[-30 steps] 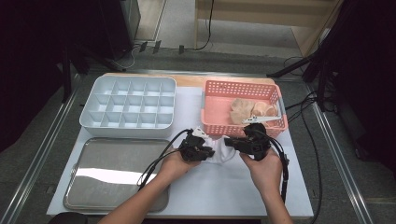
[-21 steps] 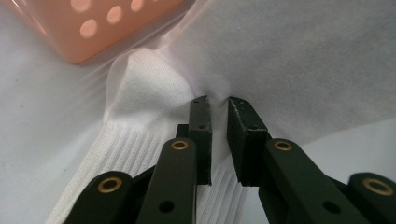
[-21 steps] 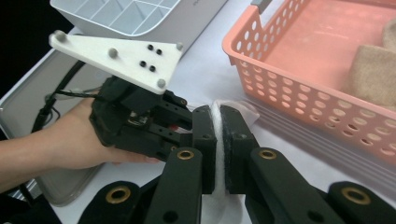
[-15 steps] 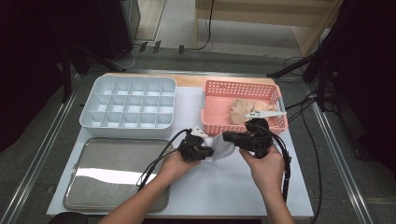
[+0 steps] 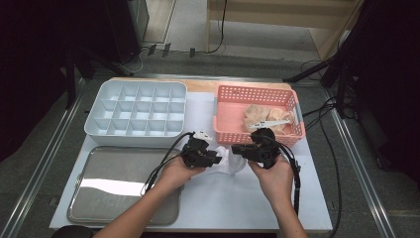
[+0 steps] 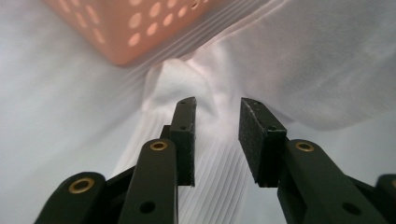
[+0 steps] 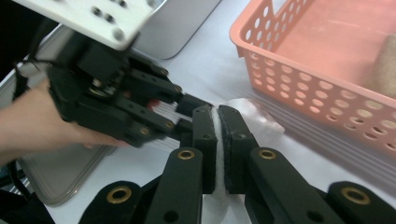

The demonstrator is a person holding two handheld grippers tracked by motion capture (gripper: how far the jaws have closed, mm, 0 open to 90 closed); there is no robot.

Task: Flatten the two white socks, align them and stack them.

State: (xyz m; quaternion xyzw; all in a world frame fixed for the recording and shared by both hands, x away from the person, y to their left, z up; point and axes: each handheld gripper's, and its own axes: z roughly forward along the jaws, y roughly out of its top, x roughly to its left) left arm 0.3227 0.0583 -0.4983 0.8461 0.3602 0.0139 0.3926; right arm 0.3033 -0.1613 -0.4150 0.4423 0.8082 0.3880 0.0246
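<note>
A white ribbed sock lies on the white table cover in front of the pink basket. My right gripper is shut on one end of it; in the right gripper view a thin strip of sock is pinched between the pads of my right gripper. My left gripper faces it from the left. Its jaws have just been opening, and in the left gripper view my left gripper stands apart over the sock, the pads not pressing on it.
The pink basket holds beige socks. A pale blue divided tray stands at the back left. A metal tray lies at the front left, under the left forearm. Cables trail from both grippers.
The left gripper's jaws have come apart and let go of the white sock, and that hand has drawn back a little to the left. The right gripper stays shut on the sock.
</note>
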